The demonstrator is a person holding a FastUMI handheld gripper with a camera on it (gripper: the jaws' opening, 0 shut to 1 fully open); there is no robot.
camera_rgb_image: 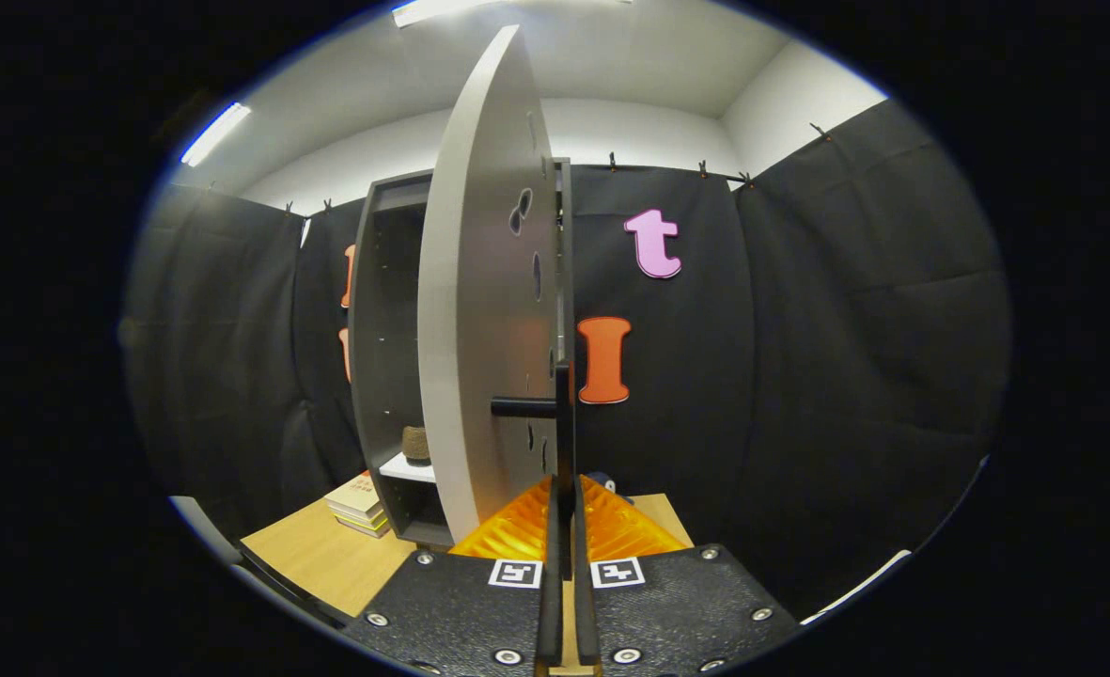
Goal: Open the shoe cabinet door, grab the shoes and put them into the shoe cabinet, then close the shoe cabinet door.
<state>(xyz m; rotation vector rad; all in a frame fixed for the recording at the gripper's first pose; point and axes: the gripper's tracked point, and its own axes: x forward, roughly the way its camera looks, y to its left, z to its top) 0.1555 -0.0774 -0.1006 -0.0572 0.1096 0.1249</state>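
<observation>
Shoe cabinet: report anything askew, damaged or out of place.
Nothing stands out. The shoe cabinet stands upright, its door swung open, with the gripper shut on the door handle.

**What I cannot make out**

The open cabinet door [484, 310] stands edge-on just ahead of my jaws and hides most of the cabinet [387, 357] interior. A small brown object [414, 444] on its shelf is too small to tell. My own body covers the counter [329, 559] beneath me.

shoe cabinet [387, 357]: dark, upright on table | door [479, 310]: pale grey, swung open | handle [562, 414]: dark
</observation>
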